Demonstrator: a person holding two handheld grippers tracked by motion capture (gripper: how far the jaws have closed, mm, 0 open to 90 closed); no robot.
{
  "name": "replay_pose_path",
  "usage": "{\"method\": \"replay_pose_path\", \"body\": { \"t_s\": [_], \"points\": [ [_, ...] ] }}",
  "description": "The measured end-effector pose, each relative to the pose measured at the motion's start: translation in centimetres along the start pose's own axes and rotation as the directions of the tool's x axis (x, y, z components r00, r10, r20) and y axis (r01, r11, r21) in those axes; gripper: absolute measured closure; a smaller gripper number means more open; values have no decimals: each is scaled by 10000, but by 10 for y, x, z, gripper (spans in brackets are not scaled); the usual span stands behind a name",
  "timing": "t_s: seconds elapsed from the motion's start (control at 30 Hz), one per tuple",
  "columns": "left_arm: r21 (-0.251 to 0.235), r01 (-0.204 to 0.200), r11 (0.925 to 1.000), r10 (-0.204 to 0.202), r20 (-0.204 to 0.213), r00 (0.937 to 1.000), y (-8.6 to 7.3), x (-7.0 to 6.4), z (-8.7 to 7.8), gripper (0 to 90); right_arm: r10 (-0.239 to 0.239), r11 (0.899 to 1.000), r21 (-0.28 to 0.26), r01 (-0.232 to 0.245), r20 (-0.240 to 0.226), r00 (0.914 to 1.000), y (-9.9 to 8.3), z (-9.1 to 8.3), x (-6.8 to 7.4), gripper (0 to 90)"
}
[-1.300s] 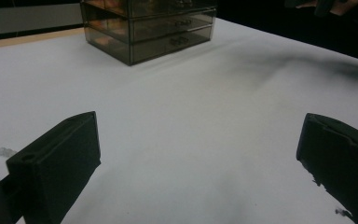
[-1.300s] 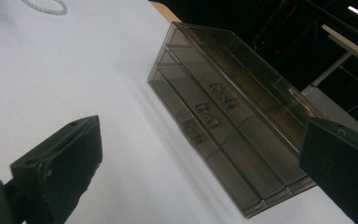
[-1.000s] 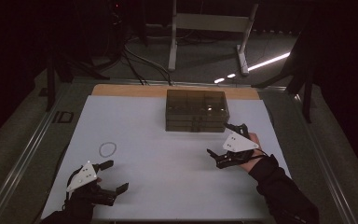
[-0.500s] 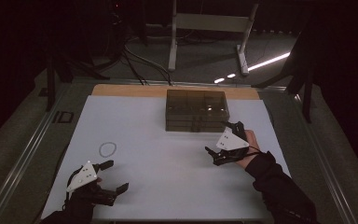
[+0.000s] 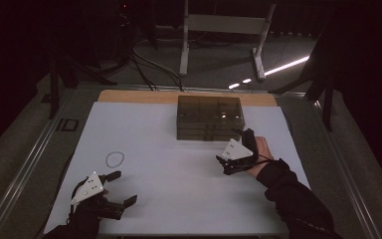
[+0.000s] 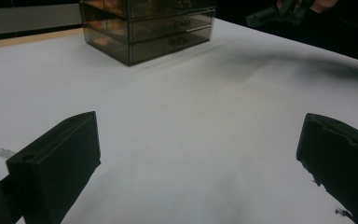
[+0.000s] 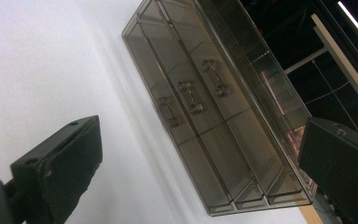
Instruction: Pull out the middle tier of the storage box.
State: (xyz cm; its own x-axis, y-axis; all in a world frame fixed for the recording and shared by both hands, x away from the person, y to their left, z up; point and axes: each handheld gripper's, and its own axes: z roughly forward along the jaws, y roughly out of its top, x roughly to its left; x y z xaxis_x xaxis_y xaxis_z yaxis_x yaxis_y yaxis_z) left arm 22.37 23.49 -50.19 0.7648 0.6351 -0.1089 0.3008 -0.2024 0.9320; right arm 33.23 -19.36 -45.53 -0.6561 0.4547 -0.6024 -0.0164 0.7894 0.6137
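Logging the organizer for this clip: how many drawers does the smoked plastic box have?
3. The drawers of the box are stacked one above another behind its front face, each with a small handle at its middle: bottom, middle, top. All look closed.

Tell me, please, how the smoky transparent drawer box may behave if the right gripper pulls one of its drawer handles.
The drawer box looks like thin clear plastic, so probably light. It stands free on the smooth white sheet, so it may slide toward the right gripper rather than open. Its small handles seem rigid but slippery for the wide open jaws.
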Motion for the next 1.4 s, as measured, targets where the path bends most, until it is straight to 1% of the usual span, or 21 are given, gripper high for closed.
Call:
{"method": "replay_pose_path", "body": {
  "t_s": [0.17, 0.27, 0.37, 0.4, 0.47, 0.53, 0.63, 0.67, 0.7, 0.73, 0.77, 0.8, 0.83, 0.93, 1.0, 1.07, 1.13, 1.27, 1.33, 1.37, 1.4],
  "points": [
    [15, -2, 10000, 2, 10, 10000, 0, 0, 0, 10, -355, 9990, 276, 352, 125, 9993, 0, 5, 2, 3],
    [-18, 28, 10000, -28, -4, 10000, 0, 0, 0, 10, -730, 9961, 521, 715, 262, 9970, 1, 8, 6, 3],
    [29, 5, 10000, -5, 11, 10000, 0, 0, 0, 10, -977, 9929, 711, 953, 303, 9948, 2, 11, 8, 5],
    [20, 7, 10000, -7, 6, 10000, 0, 0, 0, 10, -1228, 9893, 841, 1189, 430, 9915, 2, 13, 10, 30],
    [-1, -5, 10000, 5, 4, 10000, 0, 0, 0, 10, -1445, 9852, 1000, 1393, 470, 9884, 3, 16, 13, 30],
    [26, -13, 10000, 13, -6, 10000, 0, 0, 0, 11, -1508, 9831, 1123, 1449, 459, 9875, 4, 19, 15, 30],
    [-16, -5, 10000, 5, -8, 10000, 0, 0, 0, 10, -1797, 9756, 1361, 1721, 459, 9826, 4, 23, 19, 31],
    [-8, -4, 10000, 4, -3, 10000, 0, 0, 0, 11, -2051, 9693, 1491, 1957, 505, 9774, 5, 25, 20, 32],
    [16, -10, 10000, 10, -2, 10000, 0, 0, 0, 10, -2136, 9662, 1588, 2029, 538, 9754, 5, 27, 21, 45],
    [35, -8, 10000, 8, -4, 10000, 0, 0, 1, 11, -2316, 9611, 1694, 2182, 635, 9707, 5, 29, 23, 56],
    [35, -8, 10000, 8, -4, 10000, 0, 0, 1, 10, -2316, 9611, 1694, 2182, 635, 9707, 5, 29, 23, 56],
    [11, -4, 10000, 4, 16, 10000, 0, 0, 1, 10, -2411, 9578, 1764, 2269, 632, 9684, 5, 29, 24, 57],
    [2, -9, 10000, 9, 16, 10000, 0, 0, 0, 10, -2585, 9512, 1924, 2411, 709, 9634, 6, 33, 26, 62],
    [31, -2, 10000, 2, 8, 10000, 0, 0, 1, 10, -2749, 9441, 2110, 2532, 806, 9581, 7, 37, 29, 74],
    [3, -7, 10000, 7, 15, 10000, 0, 0, 0, 10, -2919, 9377, 2232, 2664, 894, 9523, 7, 39, 31, 94],
    [21, -36, 10000, 36, 12, 10000, 0, 0, 0, 10, -2972, 9358, 2249, 2714, 893, 9506, 9, 41, 32, 132],
    [45, -25, 10000, 25, 6, 10000, 0, 0, 0, 10, -2980, 9362, 2197, 2744, 822, 9510, 10, 42, 33, 144],
    [-18, -28, 10000, 28, 1, 10000, 1, -1, 0, 11, -3179, 9258, 2446, 2882, 917, 9437, 11, 48, 36, 153],
    [47, -43, 10000, 43, 29, 10000, 0, -1, 0, 10, -3207, 9227, 2541, 2898, 889, 9430, 12, 50, 37, 156],
    [45, -47, 10000, 47, 30, 10000, 0, -1, 0, 10, -3278, 9211, 2515, 2972, 888, 9406, 12, 50, 37, 161],
    [30, -47, 10000, 47, 30, 10000, 1, -1, 0, 10, -3253, 9220, 2494, 2960, 848, 9418, 12, 51, 38, 166]
  ]
}}
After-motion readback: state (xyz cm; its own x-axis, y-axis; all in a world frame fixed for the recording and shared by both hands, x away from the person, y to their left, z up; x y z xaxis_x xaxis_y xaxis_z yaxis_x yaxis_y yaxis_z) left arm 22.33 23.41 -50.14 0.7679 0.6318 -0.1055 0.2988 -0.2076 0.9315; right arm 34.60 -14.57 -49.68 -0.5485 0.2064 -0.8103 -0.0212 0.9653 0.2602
